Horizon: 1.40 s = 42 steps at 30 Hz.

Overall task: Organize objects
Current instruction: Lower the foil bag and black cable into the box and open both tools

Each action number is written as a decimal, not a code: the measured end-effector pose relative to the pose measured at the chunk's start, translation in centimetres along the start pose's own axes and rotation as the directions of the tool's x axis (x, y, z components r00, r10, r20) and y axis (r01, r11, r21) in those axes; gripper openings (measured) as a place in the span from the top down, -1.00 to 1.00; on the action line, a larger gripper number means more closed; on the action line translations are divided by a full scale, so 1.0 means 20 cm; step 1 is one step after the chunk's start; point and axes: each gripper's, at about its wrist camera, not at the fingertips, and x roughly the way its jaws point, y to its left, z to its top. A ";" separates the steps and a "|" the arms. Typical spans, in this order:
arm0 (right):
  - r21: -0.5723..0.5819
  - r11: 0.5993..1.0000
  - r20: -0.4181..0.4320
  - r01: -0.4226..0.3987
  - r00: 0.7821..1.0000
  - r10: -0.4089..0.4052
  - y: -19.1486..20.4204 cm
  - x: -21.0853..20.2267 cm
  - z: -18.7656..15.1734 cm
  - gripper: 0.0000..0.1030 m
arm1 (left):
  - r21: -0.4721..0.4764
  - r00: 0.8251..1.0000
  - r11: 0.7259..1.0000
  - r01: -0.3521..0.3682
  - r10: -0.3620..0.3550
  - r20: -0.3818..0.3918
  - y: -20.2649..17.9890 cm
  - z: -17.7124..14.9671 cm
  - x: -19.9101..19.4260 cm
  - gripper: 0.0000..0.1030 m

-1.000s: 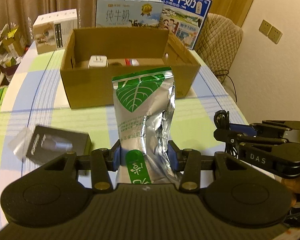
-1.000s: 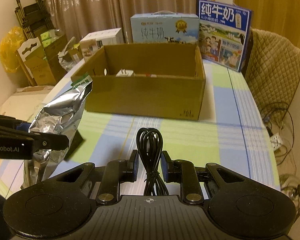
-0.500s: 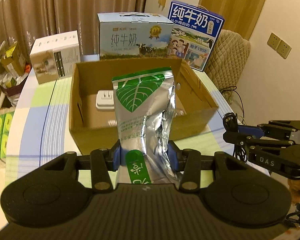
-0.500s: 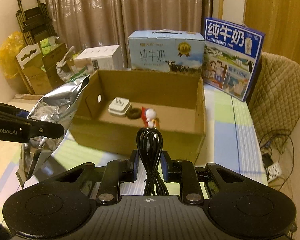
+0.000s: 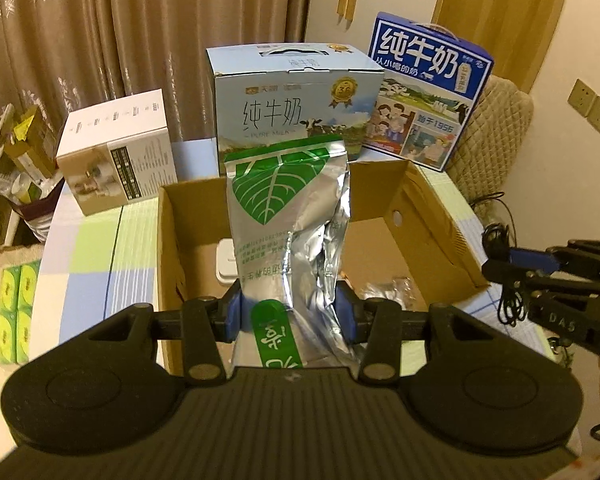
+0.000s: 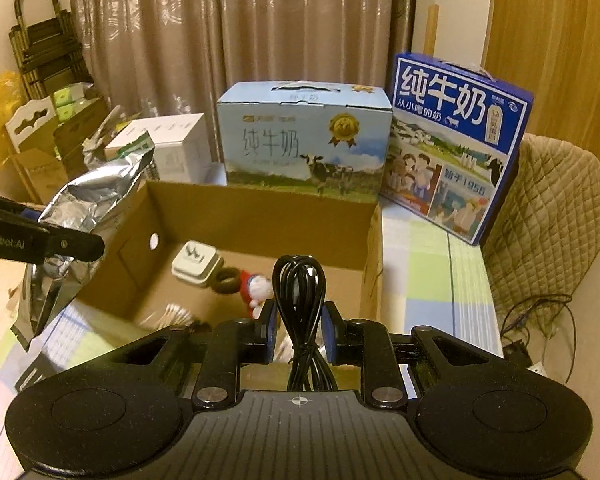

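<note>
Left hand-held gripper (image 5: 288,314): clenched on silver-green foil pouch (image 5: 288,216), pouch upright, above near edge of cardboard box (image 5: 432,216). Right hand-held gripper (image 6: 299,332): clamped on coiled black cable (image 6: 299,280), over box near wall. Box on checked surface (image 6: 432,280); inside at 10 o'clock from cable: white plug adapter (image 6: 196,266); beside it small toy figure (image 6: 256,290). Milk cartons (image 6: 304,140) at 12 o'clock behind box.
</note>
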 end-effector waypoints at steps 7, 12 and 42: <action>0.008 1.000 0.000 -0.004 1.000 0.004 -0.01 0.11 0.06 0.62 | 0.015 1.000 1.000 -0.013 0.013 -0.002 0.02 0.07 0.12 0.21; 0.011 1.000 -0.009 -0.003 1.000 0.003 -0.03 0.18 0.05 0.62 | 0.021 1.000 0.999 -0.027 0.027 -0.003 0.04 0.09 0.18 0.21; 0.062 0.998 0.001 -0.012 1.000 0.012 -0.06 0.23 0.06 0.62 | -0.010 0.999 0.999 -0.041 0.041 0.036 0.11 0.03 0.23 -0.02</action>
